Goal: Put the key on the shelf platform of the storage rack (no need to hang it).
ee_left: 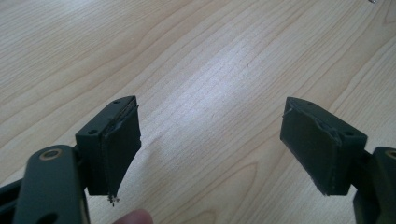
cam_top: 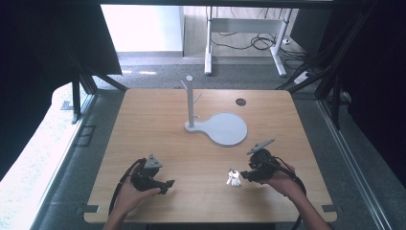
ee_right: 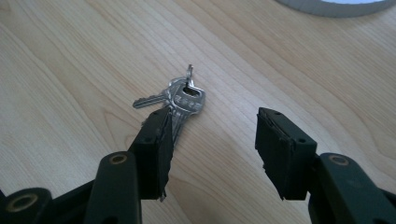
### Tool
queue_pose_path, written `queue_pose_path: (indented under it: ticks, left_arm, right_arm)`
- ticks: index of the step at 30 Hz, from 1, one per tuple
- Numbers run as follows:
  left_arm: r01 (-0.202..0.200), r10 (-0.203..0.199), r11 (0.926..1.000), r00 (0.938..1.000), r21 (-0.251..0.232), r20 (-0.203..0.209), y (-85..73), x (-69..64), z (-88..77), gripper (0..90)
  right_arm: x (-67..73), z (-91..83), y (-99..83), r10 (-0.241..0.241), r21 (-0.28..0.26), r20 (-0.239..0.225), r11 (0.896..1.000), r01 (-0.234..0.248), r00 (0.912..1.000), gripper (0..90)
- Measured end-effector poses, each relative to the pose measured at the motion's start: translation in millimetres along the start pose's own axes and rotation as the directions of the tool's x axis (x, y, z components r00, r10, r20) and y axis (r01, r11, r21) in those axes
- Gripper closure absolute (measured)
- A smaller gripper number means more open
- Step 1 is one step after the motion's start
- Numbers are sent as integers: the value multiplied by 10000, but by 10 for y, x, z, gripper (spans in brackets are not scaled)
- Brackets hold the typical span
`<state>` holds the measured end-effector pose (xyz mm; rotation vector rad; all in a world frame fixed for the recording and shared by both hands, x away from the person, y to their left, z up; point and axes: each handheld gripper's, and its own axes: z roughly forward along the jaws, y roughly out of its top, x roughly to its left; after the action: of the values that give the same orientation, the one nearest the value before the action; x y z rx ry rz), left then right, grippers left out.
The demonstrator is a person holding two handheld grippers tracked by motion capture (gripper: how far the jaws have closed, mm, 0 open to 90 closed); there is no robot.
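Note:
A small bunch of silver keys (cam_top: 233,178) lies flat on the wooden table (cam_top: 158,124), near its front right. My right gripper (cam_top: 245,175) points left at the keys and stands open just beside them. In the right gripper view the keys (ee_right: 184,99) lie ahead of the gripper (ee_right: 214,116), close against its left jaw, which hides their lower ends; nothing is between the pads. My left gripper (cam_top: 167,184) rests at the front left, held by a hand. It is open (ee_left: 211,121) over bare wood.
A grey stand with an upright post and side pegs (cam_top: 190,103) on a round flat base (cam_top: 225,128) sits mid-table; its base edge (ee_right: 336,7) shows beyond the keys. A dark round hole (cam_top: 241,101) marks the far right of the table. A fingertip (ee_left: 135,217) shows by the left jaw.

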<state>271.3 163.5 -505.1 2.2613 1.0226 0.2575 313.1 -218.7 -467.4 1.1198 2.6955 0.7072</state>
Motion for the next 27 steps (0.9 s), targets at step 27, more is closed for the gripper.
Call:
queue_pose_path:
  ticks: [27]
  left_arm:
    - [54,-55,9999,9999,105,132,-6,11,30,203]
  right_arm:
    - [126,336,354,-706,1004,-333,9922,736,9970,563]
